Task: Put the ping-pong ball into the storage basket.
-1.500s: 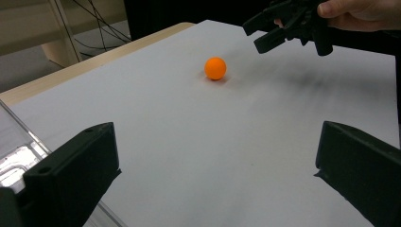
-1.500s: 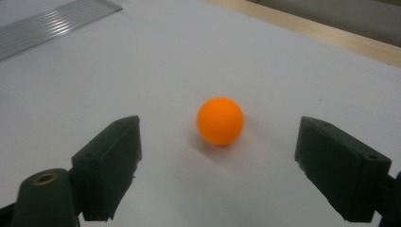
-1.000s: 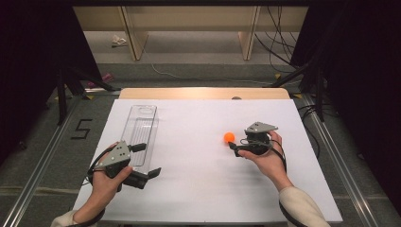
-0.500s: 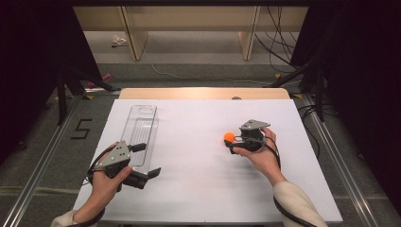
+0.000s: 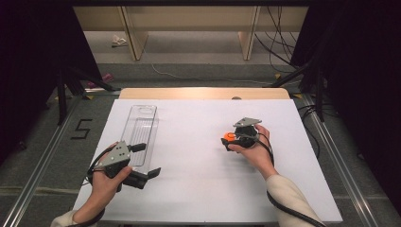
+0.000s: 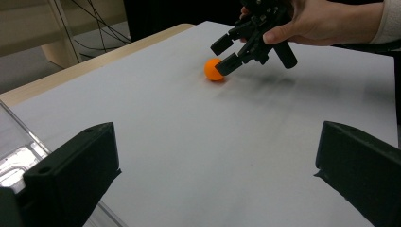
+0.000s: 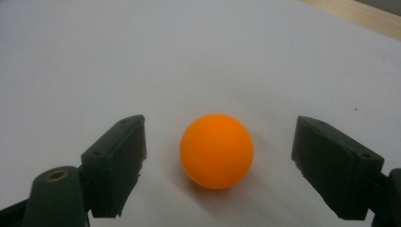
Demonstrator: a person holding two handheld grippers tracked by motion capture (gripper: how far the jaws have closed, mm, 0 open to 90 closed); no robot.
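From the high view, your right hand [image 5: 257,149] covers most of the right gripper [image 5: 230,142], so the orange ball [image 5: 229,136] shows there as a mere sliver at the jaw tips; the right gripper view gives it whole, resting on the white table [image 7: 198,52] between the two jaws with a clear gap on either side, neither pad touching it. Those jaws have just been closing a little around the ball but grip nothing. Compared with a second ago, your right gripper has come up to the ball, which then lay just clear of it. Your left gripper [image 5: 142,163] sits wide open and empty, unmoved, beside the near end of the clear plastic tray [image 5: 142,124], whose corner is cut off in the left gripper view
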